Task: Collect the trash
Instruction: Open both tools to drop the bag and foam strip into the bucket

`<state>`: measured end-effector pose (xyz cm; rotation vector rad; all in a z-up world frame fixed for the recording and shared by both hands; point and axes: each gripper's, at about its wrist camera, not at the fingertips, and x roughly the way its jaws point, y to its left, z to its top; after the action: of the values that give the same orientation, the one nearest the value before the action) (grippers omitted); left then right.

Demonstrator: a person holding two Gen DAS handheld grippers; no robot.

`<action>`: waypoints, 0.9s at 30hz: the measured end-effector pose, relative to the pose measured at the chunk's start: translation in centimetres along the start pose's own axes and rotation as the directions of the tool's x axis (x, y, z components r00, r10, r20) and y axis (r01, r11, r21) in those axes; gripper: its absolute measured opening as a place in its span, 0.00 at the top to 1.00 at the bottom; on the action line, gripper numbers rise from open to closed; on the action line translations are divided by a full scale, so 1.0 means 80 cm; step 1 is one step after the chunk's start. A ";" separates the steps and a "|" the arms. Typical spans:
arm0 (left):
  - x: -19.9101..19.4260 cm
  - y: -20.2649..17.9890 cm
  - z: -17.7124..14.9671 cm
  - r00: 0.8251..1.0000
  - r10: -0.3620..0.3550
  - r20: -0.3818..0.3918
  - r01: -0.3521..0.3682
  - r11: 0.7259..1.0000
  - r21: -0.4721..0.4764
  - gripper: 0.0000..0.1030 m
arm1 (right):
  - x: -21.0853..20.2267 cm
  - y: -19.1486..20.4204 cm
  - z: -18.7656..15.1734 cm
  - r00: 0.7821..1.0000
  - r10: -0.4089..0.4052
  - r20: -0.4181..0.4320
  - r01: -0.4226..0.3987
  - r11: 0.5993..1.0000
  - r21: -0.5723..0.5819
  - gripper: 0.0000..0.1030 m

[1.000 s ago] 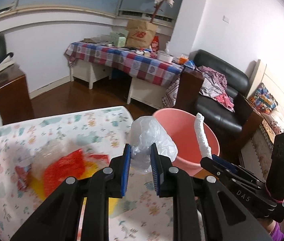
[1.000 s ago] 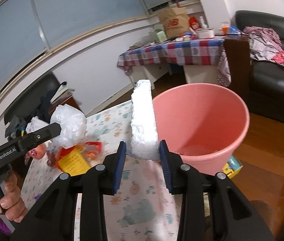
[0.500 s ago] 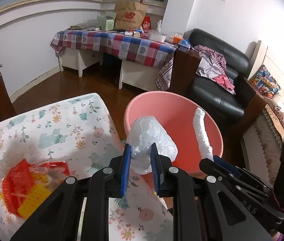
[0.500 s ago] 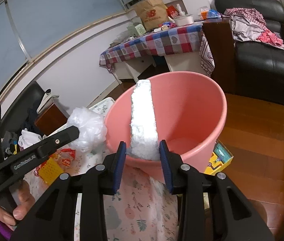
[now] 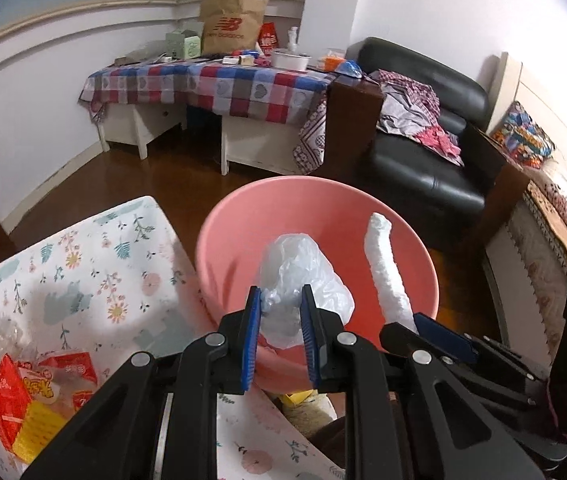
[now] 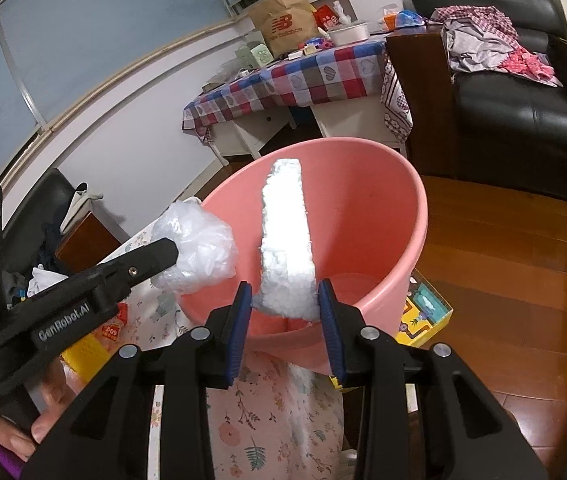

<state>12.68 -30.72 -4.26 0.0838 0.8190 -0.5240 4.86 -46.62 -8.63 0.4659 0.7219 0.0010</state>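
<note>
Both grippers now hang over the pink bucket rather than the flowered table. The left gripper carries its plastic bag across the rim, and the right gripper brings its foam strip above the bucket's inside.

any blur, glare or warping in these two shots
Left wrist view: sharp on the plastic bag and pink bucket, walls bowed by the fisheye, corners black. Right wrist view: foam strip slightly blown out white, wood floor shows soft glare, right edge dims.
</note>
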 end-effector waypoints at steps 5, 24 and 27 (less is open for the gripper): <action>0.010 -0.001 -0.002 1.000 0.013 -0.016 -0.013 1.000 -0.001 0.77 | 0.001 0.000 0.001 1.000 0.005 0.000 -0.005 1.000 0.002 0.66; -0.009 0.012 -0.006 1.000 -0.013 0.006 0.013 1.000 -0.027 0.52 | 0.003 0.001 0.005 1.000 -0.017 0.001 0.017 1.000 -0.001 0.65; -0.018 0.008 -0.008 1.000 -0.023 0.015 0.024 0.999 -0.022 0.50 | 0.004 0.002 0.004 1.000 -0.021 0.002 0.021 1.000 -0.006 0.65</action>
<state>11.73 -29.35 -3.77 0.0497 0.8125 -0.5368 5.31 -46.57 -8.54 0.4519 0.7248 -0.0172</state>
